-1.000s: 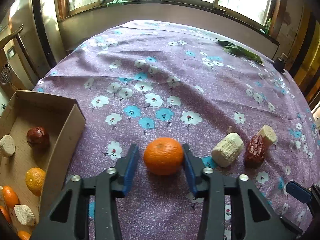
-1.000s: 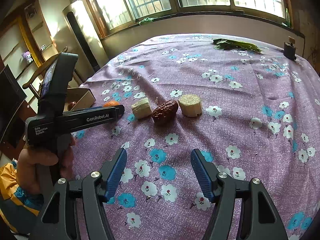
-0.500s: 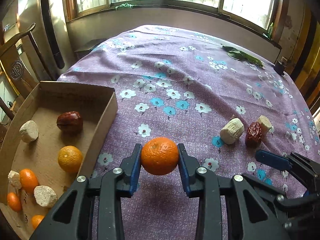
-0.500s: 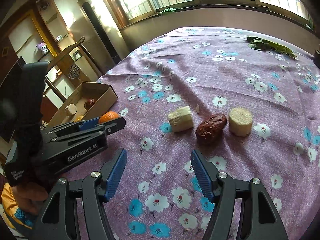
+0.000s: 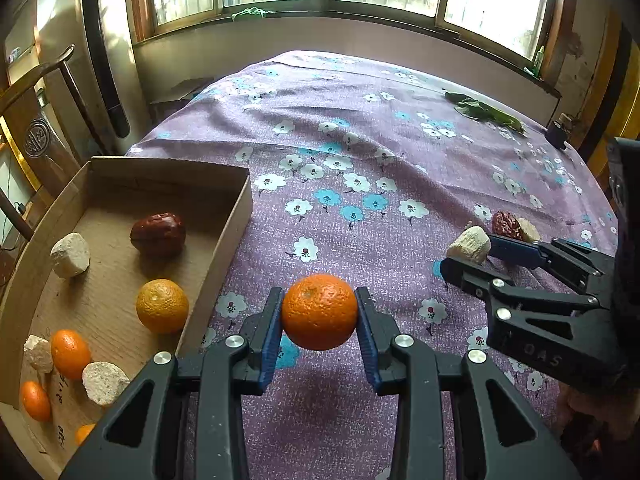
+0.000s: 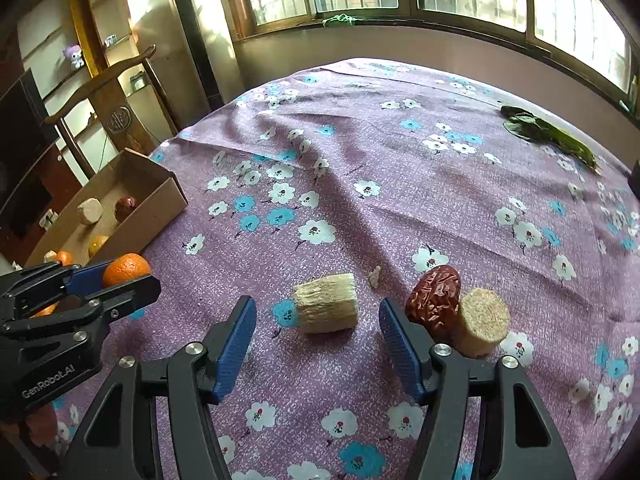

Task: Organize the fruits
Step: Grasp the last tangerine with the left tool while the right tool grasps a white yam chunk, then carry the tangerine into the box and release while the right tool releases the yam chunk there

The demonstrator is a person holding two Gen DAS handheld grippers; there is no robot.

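My left gripper point(image 5: 318, 305) is shut on an orange point(image 5: 319, 311) and holds it above the purple flowered cloth, just right of the cardboard box point(image 5: 230, 216). The box holds a red date point(image 5: 158, 234), several small oranges and pale chunks. My right gripper point(image 6: 317, 317) straddles a pale ribbed chunk point(image 6: 326, 308) that lies on the cloth. Its jaws are closing and the blue pads stand clear of the chunk on both sides. A second red date point(image 6: 434, 304) and a round pale chunk point(image 6: 482, 322) lie touching, just right of the right finger.
Green leaves point(image 6: 548, 132) lie at the cloth's far right. A wooden chair point(image 6: 116, 92) stands beyond the box. A small crumb point(image 6: 375, 276) sits behind the ribbed chunk. A small dark object point(image 5: 556, 134) stands at the far right edge.
The left gripper carried the orange up off the cloth and leftward beside the box. The right gripper moved forward to the ribbed chunk, which now lies between its jaws.
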